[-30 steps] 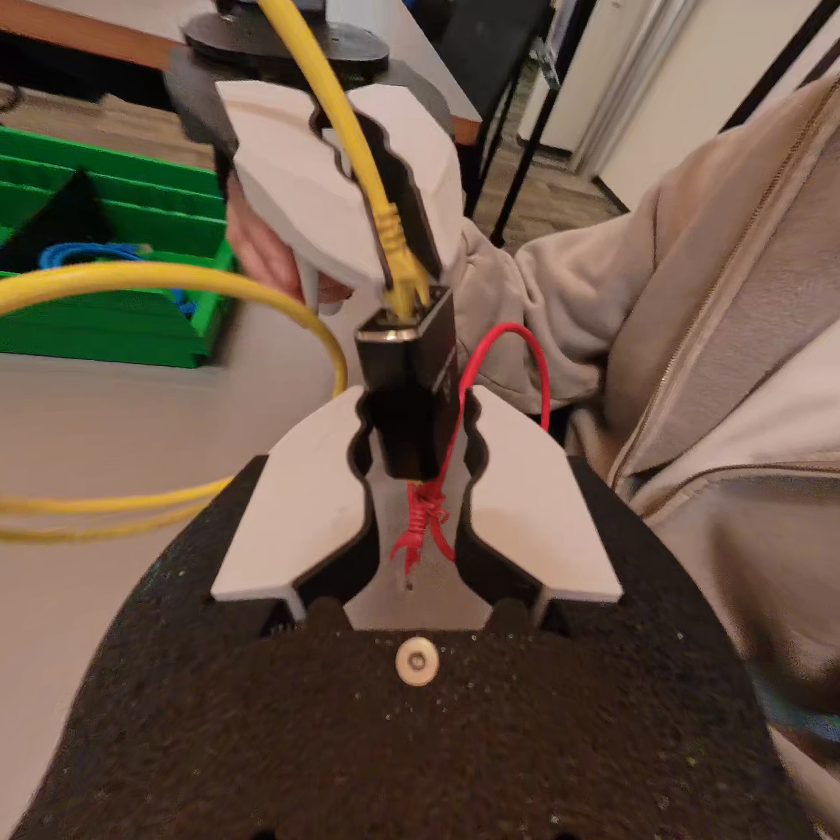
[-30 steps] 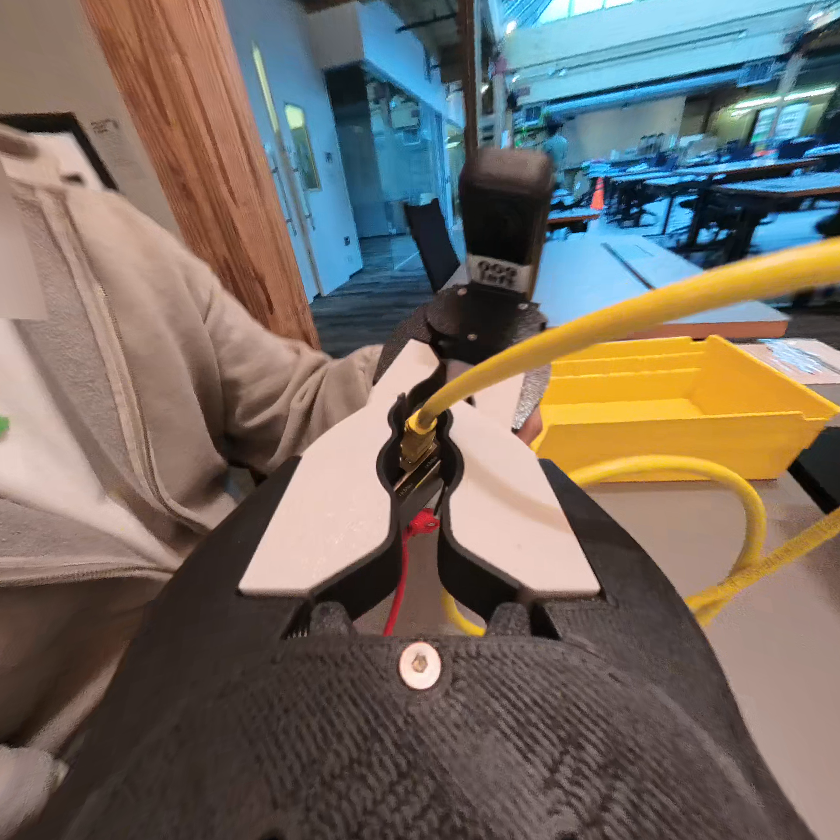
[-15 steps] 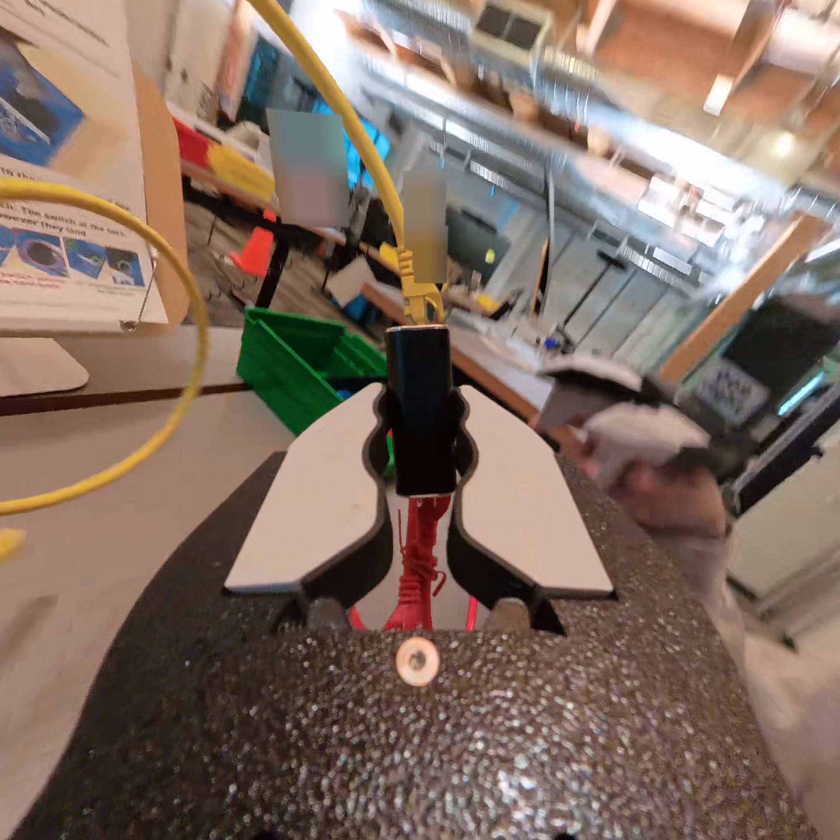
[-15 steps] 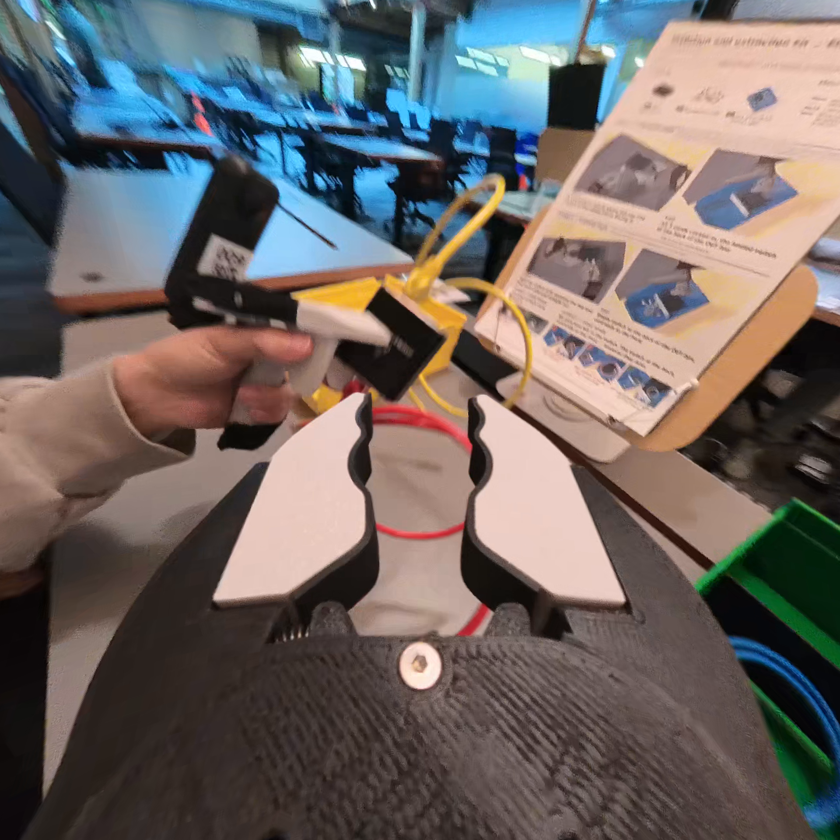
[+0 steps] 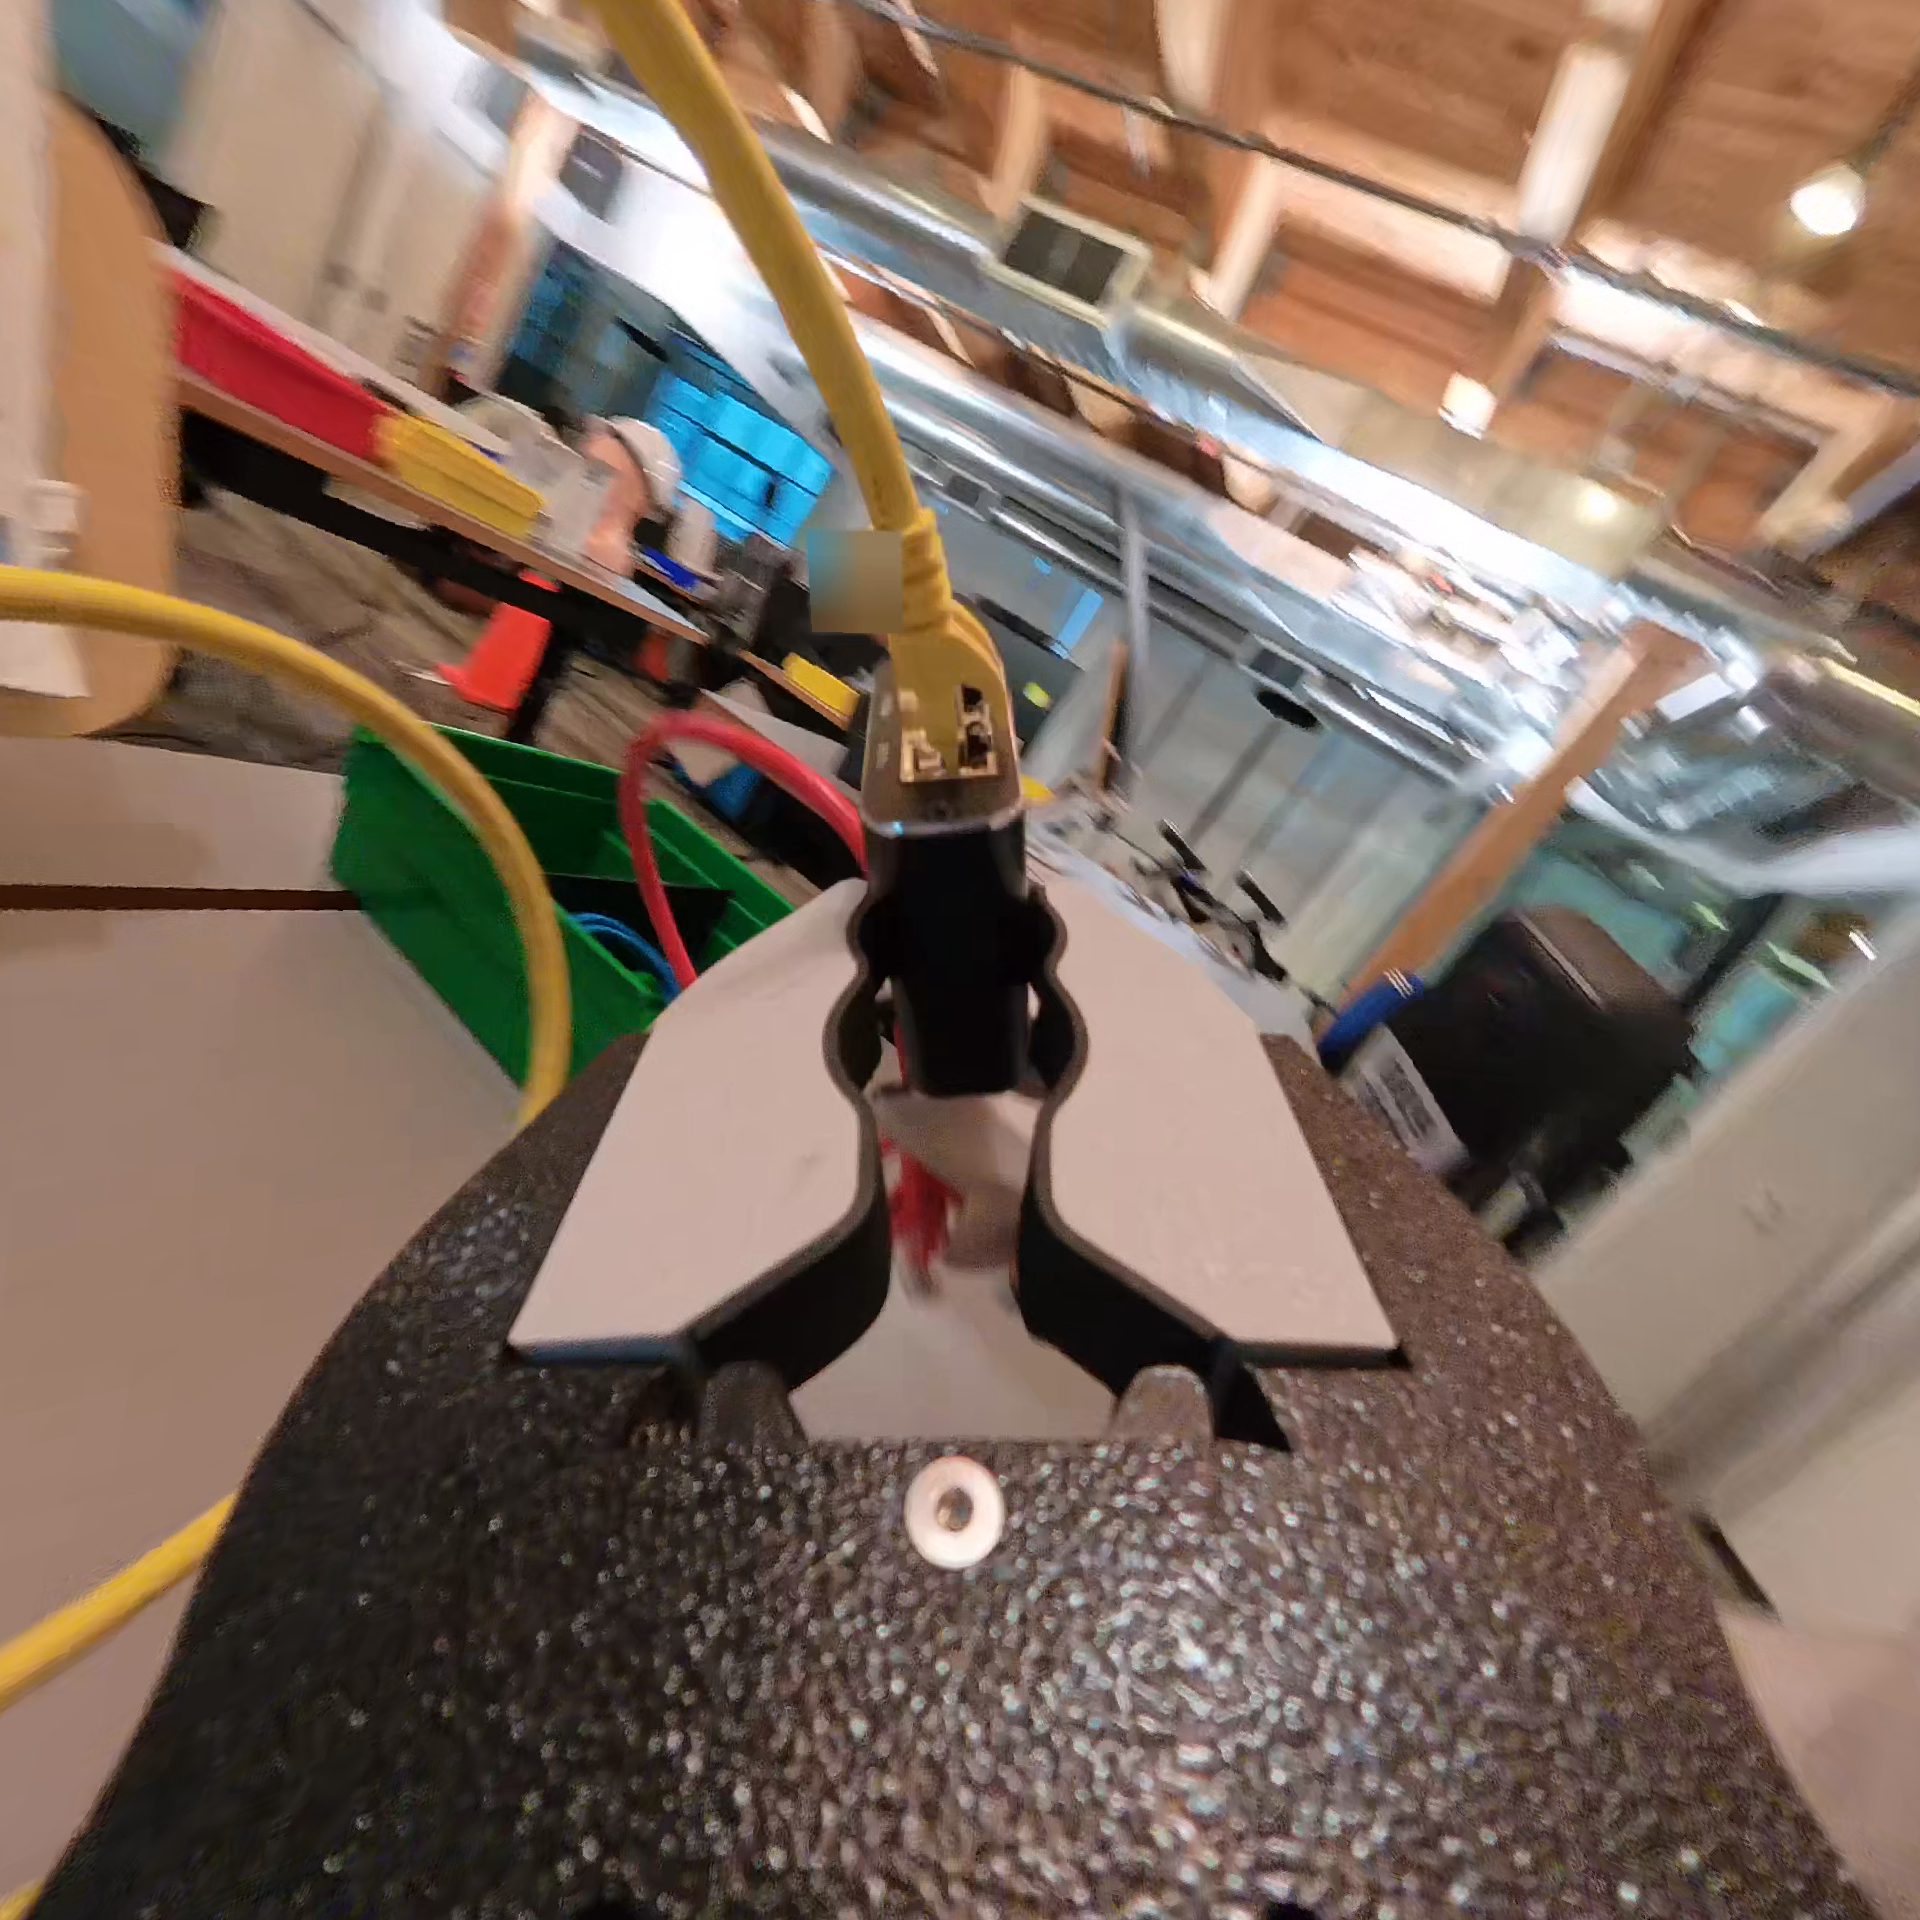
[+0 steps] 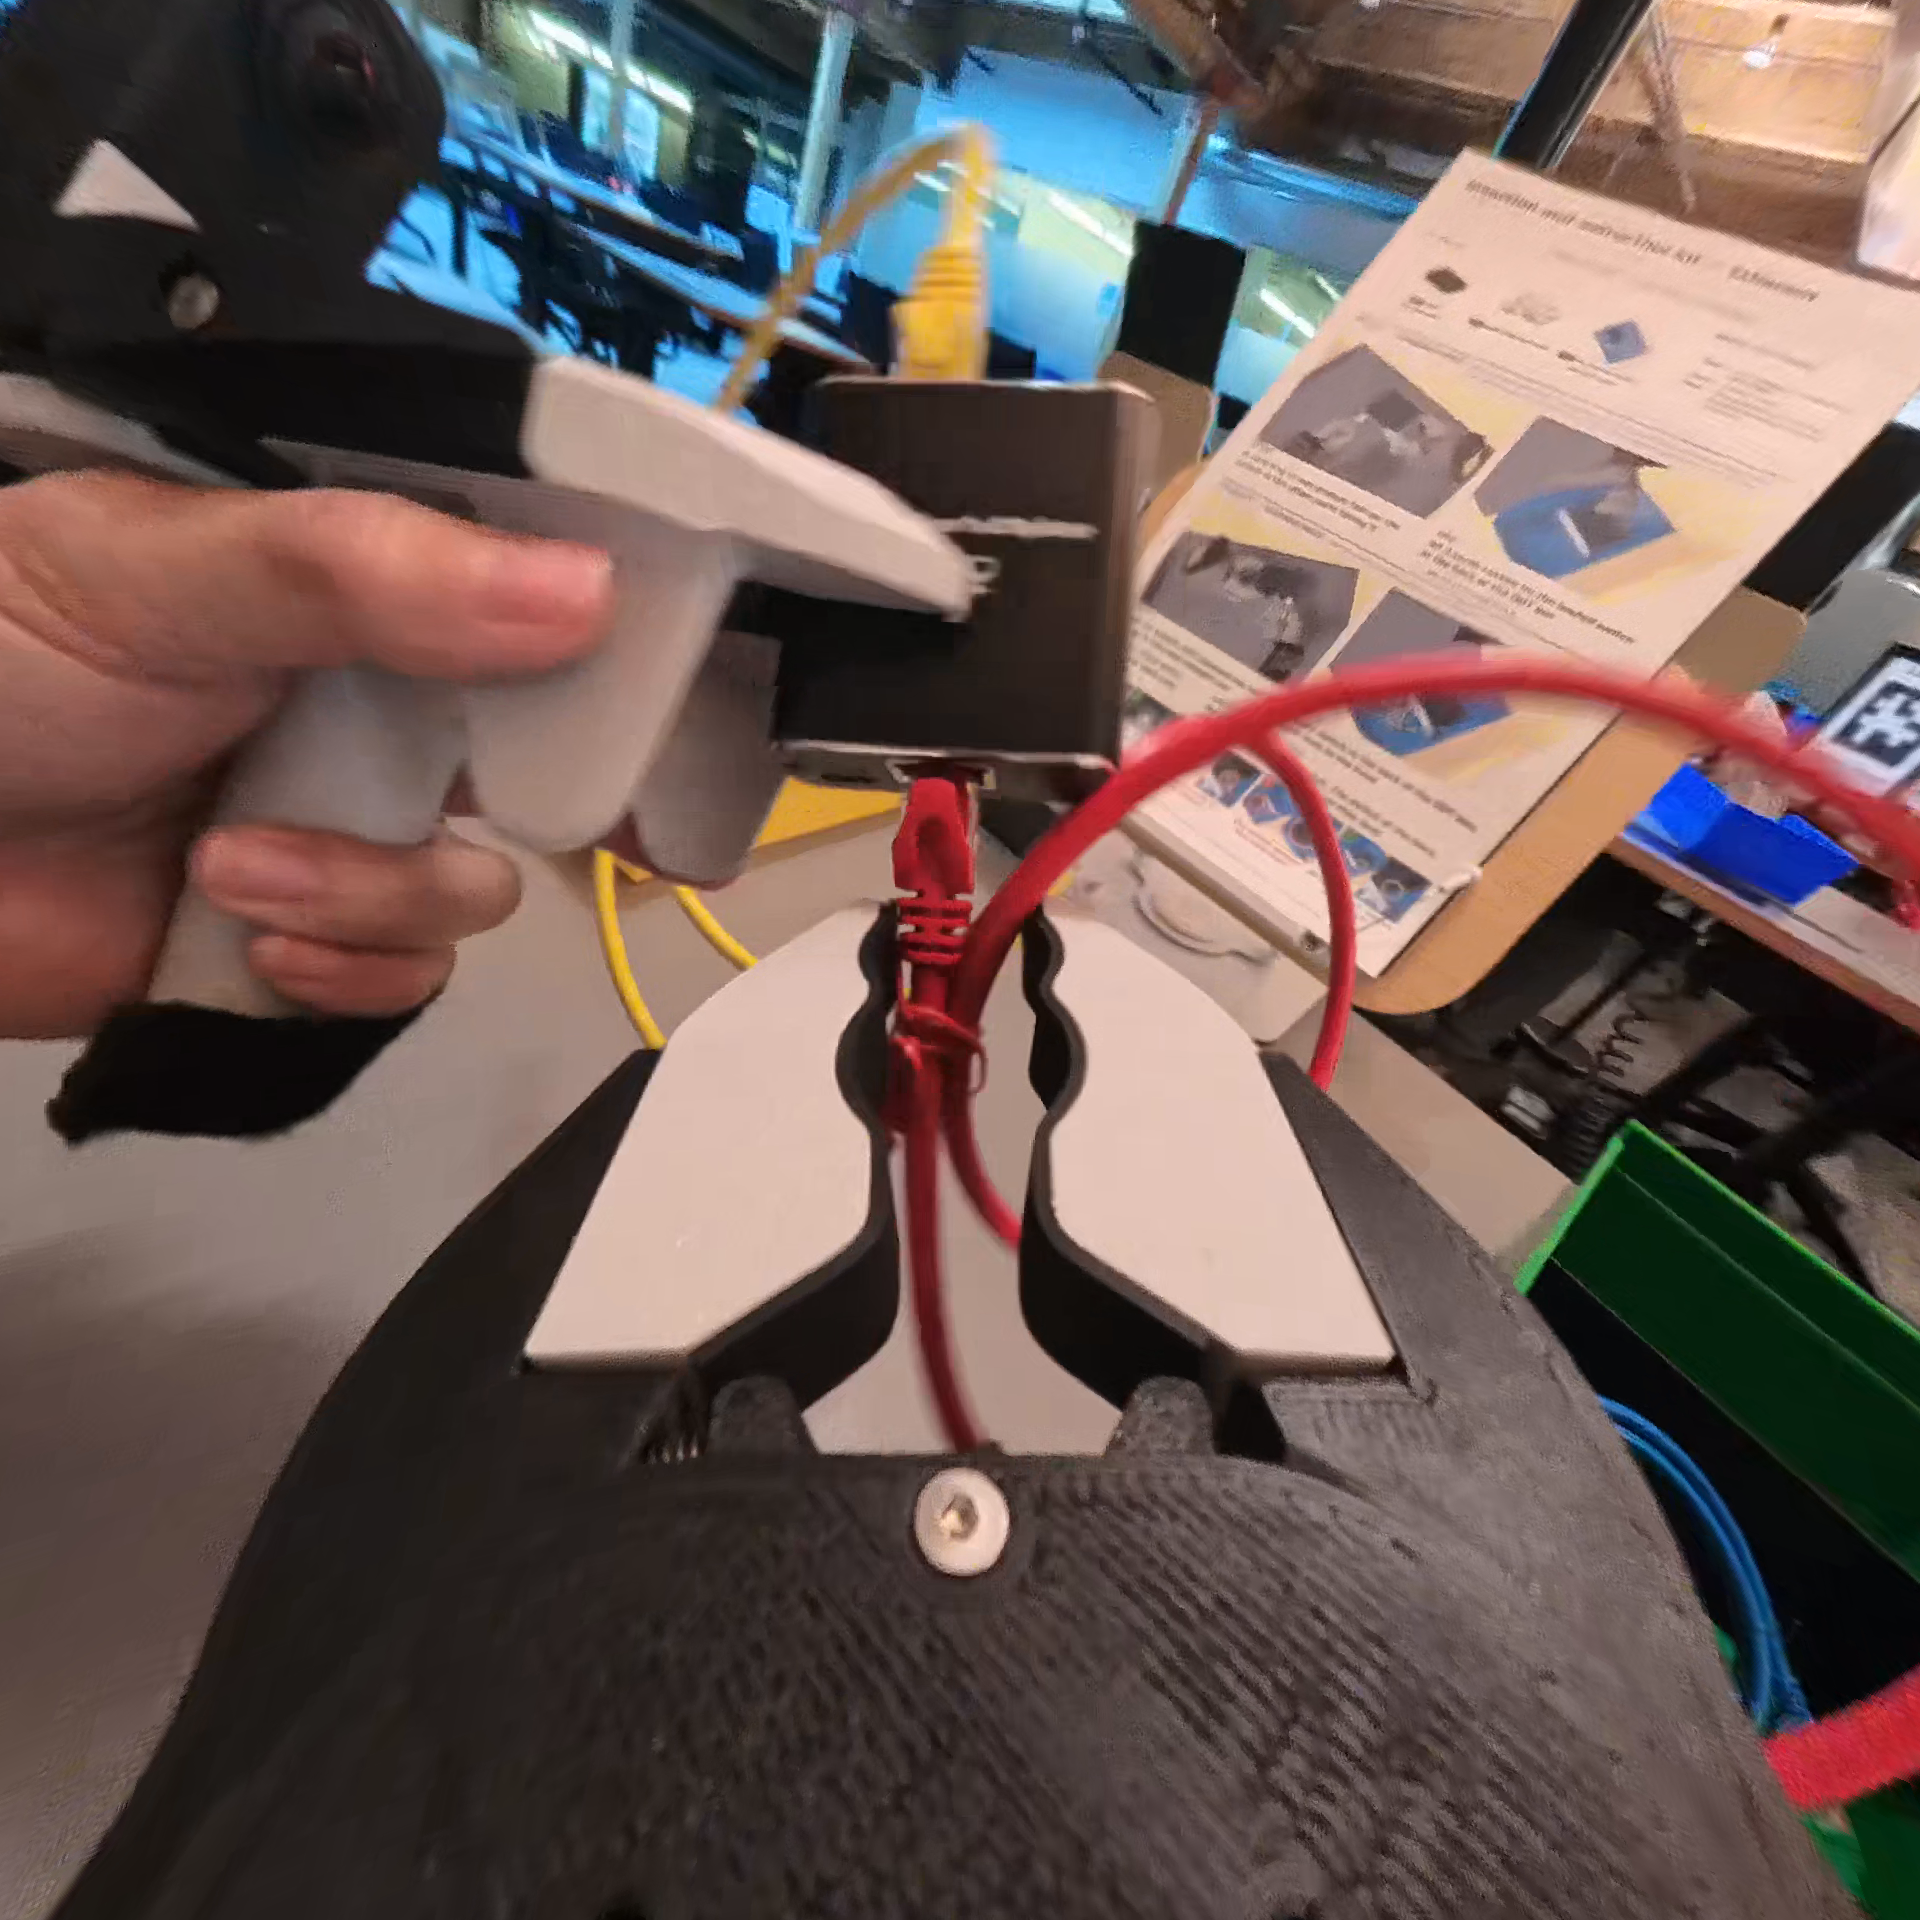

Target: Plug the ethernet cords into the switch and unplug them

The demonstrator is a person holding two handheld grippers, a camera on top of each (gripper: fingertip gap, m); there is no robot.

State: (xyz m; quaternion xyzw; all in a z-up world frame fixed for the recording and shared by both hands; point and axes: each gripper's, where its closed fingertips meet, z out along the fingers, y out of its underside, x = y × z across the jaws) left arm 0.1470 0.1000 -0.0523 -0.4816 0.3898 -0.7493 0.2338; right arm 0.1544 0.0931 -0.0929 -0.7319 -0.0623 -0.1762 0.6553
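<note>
red cord (image 6: 1351,717) blurred, cut off right

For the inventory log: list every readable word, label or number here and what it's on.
Instruction sheet: printed heading and captions, mostly blurred; not copied out.
Square code tag: pattern only, no words.
White label: too blurred to read.
Switch: no readable writing.
</note>
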